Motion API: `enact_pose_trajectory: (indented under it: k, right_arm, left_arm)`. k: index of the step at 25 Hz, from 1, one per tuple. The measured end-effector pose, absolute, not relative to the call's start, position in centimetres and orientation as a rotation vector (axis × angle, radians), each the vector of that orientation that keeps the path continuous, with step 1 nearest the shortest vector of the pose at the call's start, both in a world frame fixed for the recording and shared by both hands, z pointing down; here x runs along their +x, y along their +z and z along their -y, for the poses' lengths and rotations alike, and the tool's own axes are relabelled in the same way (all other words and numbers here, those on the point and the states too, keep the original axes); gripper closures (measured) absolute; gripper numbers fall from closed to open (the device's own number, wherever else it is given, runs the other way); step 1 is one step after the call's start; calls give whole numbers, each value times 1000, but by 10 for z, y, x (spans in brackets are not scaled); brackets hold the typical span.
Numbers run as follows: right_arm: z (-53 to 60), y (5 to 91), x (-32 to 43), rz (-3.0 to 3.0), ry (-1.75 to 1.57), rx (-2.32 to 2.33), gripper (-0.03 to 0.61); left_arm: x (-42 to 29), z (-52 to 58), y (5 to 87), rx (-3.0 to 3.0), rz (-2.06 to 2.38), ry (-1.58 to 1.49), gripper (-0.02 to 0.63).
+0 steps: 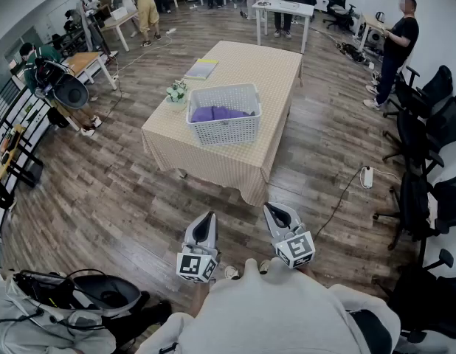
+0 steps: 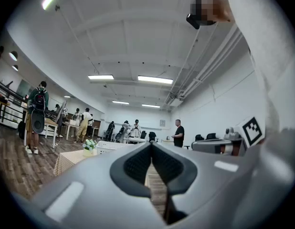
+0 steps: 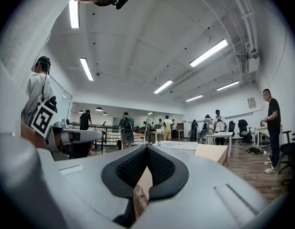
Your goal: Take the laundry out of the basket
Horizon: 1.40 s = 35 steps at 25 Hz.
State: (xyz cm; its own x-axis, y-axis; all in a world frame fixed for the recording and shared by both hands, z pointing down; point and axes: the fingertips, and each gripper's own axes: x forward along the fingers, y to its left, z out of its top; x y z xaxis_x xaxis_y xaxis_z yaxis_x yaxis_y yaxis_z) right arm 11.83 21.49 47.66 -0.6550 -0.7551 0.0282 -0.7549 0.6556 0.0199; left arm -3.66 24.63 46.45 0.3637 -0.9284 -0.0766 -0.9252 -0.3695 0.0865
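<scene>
A white slatted laundry basket (image 1: pixel 224 113) stands on a table (image 1: pixel 272 72) with a checked cloth, well ahead of me. Purple laundry (image 1: pixel 219 113) lies inside it. My left gripper (image 1: pixel 206 222) and right gripper (image 1: pixel 275 213) are held close to my body, far short of the table, both shut and empty. In the left gripper view the jaws meet at the tips (image 2: pixel 151 146), with the basket (image 2: pixel 109 146) small beyond them. The right gripper view shows the jaws (image 3: pixel 147 148) closed too, and the basket (image 3: pixel 178 146) sits just past them.
A small flower pot (image 1: pixel 176 92) and a paper or book (image 1: pixel 201 68) share the table. Office chairs (image 1: pixel 423 135) line the right side, a power strip and cable (image 1: pixel 367 176) lie on the wooden floor. Several people stand at the far desks; one person (image 1: pixel 394 46) is at right.
</scene>
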Motion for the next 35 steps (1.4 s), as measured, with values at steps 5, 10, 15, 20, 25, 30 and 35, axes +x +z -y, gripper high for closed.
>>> enact_pose_trajectory:
  k: [5,10,15,20,25,30,35]
  right_arm:
    - [-216,475,123,2836,-18,1283,580]
    - [-215,475,127,2836,-18,1275,580]
    - [-213,476,131,2841,-15,1271,580]
    - [-215,474,135,2901,41,1250,580]
    - [-211,471,142,2939,63,1237,579]
    - [-204,474,156,2944,68,1217,578]
    - [-201,484,168,2926,45,1193,580]
  left_arm:
    - [-27,-248,465,2584,1743,-154,603]
    - [-22,-249,464,2581,1740,-162,603]
    - [-18,-248,464,2578,1745,-155,603]
    - [-14,-247,467,2570,1748,-148,603]
    - [-7,-242,467,2561,1761,-134,603]
    - [7,-236,469,2547,1779,-122,603]
    - [26,-236,474,2537,1783,-116,603]
